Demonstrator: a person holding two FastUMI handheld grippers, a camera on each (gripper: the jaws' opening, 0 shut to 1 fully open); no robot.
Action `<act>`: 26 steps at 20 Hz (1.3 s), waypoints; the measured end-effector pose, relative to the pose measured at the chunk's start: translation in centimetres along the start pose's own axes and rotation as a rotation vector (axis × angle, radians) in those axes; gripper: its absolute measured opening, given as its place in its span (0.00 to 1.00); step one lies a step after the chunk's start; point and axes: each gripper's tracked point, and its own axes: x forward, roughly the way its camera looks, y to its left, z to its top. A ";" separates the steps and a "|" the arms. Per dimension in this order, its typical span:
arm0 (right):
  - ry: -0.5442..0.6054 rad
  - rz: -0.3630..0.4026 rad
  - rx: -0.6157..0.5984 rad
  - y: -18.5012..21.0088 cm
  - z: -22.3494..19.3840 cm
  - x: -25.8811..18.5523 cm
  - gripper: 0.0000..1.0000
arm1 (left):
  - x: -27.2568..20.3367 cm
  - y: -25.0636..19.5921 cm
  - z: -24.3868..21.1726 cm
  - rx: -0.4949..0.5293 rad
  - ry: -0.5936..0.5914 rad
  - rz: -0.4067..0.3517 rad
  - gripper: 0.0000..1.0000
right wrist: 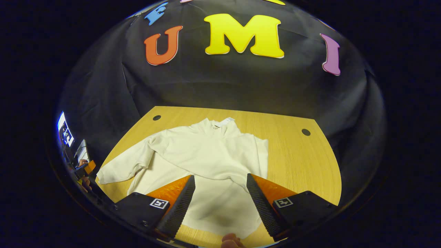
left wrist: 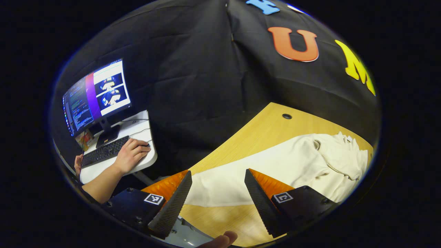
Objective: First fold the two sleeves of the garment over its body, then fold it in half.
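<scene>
1. At the bottom edge of the left gripper view I see a fingertip, cut off by the rim, so I cannot tell how the hand sits behind it.
2. In the right gripper view another fingertip shows at the bottom edge, also cut off.
3. My left gripper hangs above the near edge of the worktop with its jaws wide apart and nothing between them; the gap frames the stretched-out end of a sleeve.
4. My right gripper hovers over the hem end of the garment, jaws spread open, gripping nothing. I cannot tell how far above the cloth it is.
5. The garment is a cream long-sleeved top lying flat in the middle of the wooden worktop, collar toward the booth wall. In the right gripper view one sleeve lies out toward the left edge of the worktop; the other side looks already folded across the body, though the creases make that hard to read.
6. In the left gripper view the far part of the garment is bunched and runs off the edge of the picture.
7. Farther left in that view, a person's hand rests by a keyboard on a white desk, with a monitor behind; the person's body is cut off.
</scene>
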 end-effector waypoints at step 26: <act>0.071 -0.013 0.033 -0.6 -3.9 -1.3 0.95 | 7.9 5.0 -7.8 -0.229 0.554 0.047 0.93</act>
